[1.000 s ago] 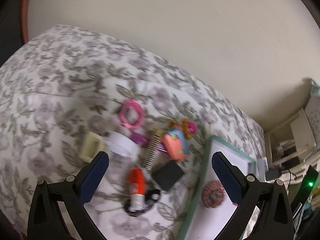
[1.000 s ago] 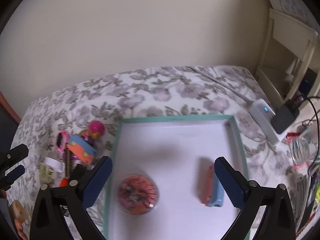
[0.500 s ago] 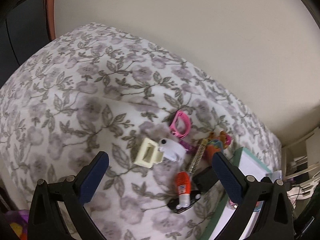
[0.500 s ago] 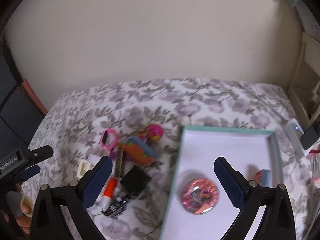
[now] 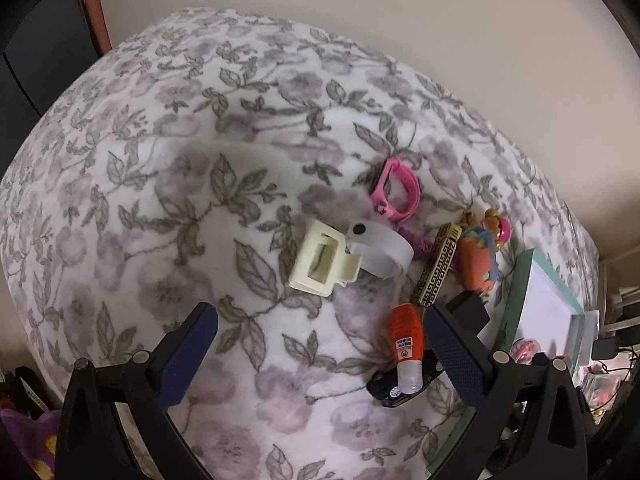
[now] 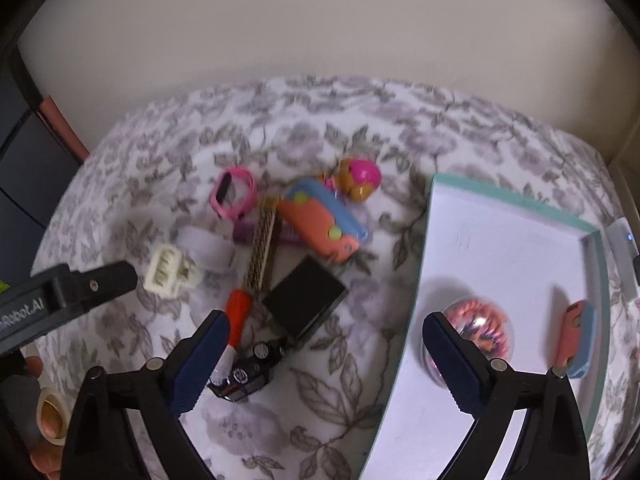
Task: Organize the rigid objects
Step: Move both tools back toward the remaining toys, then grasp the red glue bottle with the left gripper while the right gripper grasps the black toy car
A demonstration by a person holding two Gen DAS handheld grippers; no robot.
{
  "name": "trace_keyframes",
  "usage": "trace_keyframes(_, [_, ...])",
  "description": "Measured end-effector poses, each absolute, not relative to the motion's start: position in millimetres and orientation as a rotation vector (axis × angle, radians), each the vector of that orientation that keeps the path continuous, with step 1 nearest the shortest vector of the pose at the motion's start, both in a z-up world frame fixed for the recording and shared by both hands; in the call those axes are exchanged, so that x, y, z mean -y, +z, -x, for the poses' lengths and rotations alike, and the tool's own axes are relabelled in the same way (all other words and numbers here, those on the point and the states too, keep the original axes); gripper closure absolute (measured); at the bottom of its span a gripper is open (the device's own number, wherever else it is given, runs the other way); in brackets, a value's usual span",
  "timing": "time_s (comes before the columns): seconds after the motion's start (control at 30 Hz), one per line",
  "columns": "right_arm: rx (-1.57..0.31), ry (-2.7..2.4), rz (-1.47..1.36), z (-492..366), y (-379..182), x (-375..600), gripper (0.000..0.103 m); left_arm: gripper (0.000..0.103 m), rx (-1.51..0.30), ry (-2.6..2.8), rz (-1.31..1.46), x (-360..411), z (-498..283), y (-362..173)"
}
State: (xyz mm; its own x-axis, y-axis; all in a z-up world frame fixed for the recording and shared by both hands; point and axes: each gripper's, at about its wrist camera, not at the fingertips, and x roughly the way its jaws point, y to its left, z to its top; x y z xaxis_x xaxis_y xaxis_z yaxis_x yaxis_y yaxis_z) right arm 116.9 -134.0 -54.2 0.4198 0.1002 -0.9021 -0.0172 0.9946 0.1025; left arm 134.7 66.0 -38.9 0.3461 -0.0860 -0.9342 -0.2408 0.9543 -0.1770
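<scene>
- Left gripper (image 5: 320, 344) hovers wide open and empty above a cream hair claw clip (image 5: 322, 264) on the floral bedspread (image 5: 160, 200).
- Right gripper (image 6: 324, 356), jaws spread, holds nothing beside the teal-rimmed tray (image 6: 416, 280).

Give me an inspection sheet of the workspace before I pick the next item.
Surface: floral-print bedspread, soft.
Job's things: teal-rimmed white tray holds a clear pink-filled dome and an orange-blue toy block; cream plastic hair clip, pink wristband, black box, orange-capped bottle lie loose.
Clutter: nothing seen.
Claws: left claw open, empty; right claw open, empty.
Cables: black charger lead beside the bed.
Surroundings: plain wall.
</scene>
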Motion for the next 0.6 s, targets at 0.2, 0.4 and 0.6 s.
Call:
trace_keyframes(0.2, [-1.185, 0.081, -0.049, -119, -68, 126, 0.005, 0.001, -1.264, 0.053, 0.302, -51, -140, -55])
trace_keyframes(0.4, [-1.224, 0.090, -0.038, -120, -79, 123, 0.005, 0.006, -1.331, 0.007, 0.290, -33, -148, -77])
trace_keyframes(0.6, [-1.231, 0.103, -0.002, -119, -83, 118, 0.006, 0.015, -1.360, -0.020, 0.272, -22, -152, -88])
